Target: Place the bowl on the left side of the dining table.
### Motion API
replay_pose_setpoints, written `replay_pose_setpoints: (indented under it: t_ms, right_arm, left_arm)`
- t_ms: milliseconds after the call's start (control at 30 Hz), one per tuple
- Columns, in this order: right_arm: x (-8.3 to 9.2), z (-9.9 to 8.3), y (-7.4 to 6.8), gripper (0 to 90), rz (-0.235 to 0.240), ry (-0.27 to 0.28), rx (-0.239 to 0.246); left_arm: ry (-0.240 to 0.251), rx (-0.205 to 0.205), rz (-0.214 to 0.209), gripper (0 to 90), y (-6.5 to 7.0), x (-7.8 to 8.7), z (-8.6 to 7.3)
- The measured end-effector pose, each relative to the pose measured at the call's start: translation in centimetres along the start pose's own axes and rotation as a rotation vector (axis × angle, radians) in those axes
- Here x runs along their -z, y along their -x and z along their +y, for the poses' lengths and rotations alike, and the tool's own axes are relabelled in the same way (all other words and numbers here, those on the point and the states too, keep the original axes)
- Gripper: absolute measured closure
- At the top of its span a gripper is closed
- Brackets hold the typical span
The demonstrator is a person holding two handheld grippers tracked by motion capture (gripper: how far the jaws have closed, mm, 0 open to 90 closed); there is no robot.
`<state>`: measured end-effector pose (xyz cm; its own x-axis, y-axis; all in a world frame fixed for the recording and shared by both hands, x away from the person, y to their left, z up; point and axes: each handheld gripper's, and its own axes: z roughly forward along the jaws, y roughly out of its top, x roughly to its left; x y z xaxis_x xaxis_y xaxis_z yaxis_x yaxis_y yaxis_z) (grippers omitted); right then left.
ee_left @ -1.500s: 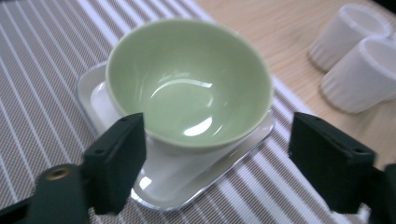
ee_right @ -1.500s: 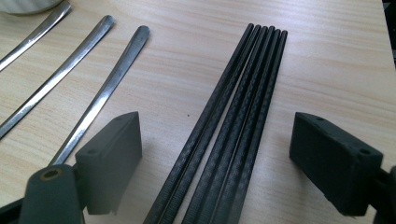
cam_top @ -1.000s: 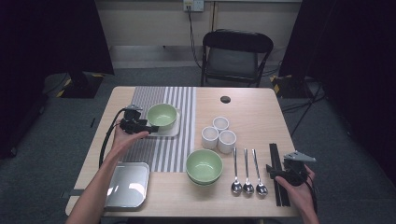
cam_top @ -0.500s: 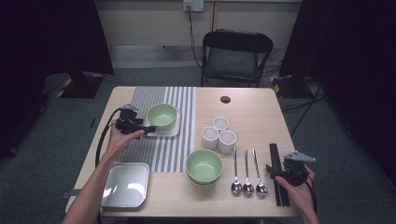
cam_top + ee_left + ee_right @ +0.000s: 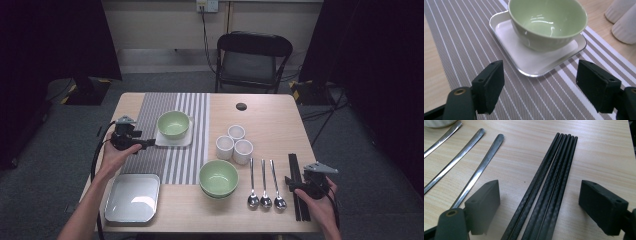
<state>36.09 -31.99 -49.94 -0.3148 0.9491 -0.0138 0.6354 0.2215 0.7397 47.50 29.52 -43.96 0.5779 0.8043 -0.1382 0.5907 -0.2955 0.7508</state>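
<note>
Chopsticks lie bundled between the spread, empty jaws of the right gripper, long axis running toward 12 o'clock, spoons at 10. Left gripper, released with jaws just narrowing on nothing, faces the green bowl on its white plate at 12 o'clock.

Table count, high view:

- Green bowls: two. One sits on a small white square plate, one on the bare wood near the front edge.
- White square plates: two. The small one under the bowl, a larger one at the front left corner.
- White ribbed cups: three, clustered.
- Metal spoons: three, side by side.
- Black chopsticks: a bundle; about six tips in the right gripper view.
- Striped table runner: one.
- Small black disc: one.
- Folding chair: one.
</note>
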Motion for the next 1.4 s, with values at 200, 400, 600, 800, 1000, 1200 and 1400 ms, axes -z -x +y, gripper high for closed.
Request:
replay_pose_setpoints:
  t_ms: [200, 400, 600, 800, 1000, 1200, 1400]
  right_arm:
    - [0.0, 0.0, 0.0, 16.4, 0.001, 0.000, 0.000]
    - [0.0, 0.0, 0.0, 16.5, -0.001, 0.000, -0.001]
    - [0.0, 0.0, -0.1, 16.6, -0.008, 0.002, -0.008]
    - [0.0, 0.1, -0.1, 17.7, -0.011, -0.002, -0.012]
    - [0.2, 0.5, 0.0, 22.8, -0.008, -0.016, -0.029]
    - [1.6, 1.2, -0.2, 25.5, 0.018, 0.025, -0.043]
    - [2.5, 1.8, -1.5, 30.9, 0.041, 0.043, -0.009]
  left_arm:
    - [0.031, 0.028, 0.059, 22.4, -0.7, 1.3, -2.2]
    - [-0.004, 0.020, 0.097, 22.7, -1.5, 1.7, -4.4]
    - [-0.086, 0.026, 0.122, 21.9, -2.9, 0.9, -6.1]
    - [-0.076, 0.008, 0.156, 19.8, -3.6, 0.6, -7.2]
    - [-0.049, -0.016, 0.174, 14.1, -3.7, 0.4, -7.6]
    - [-0.020, -0.022, 0.164, 12.0, -3.8, 0.3, -7.9]
    - [-0.024, -0.024, 0.169, 11.9, -3.9, 0.3, -7.9]
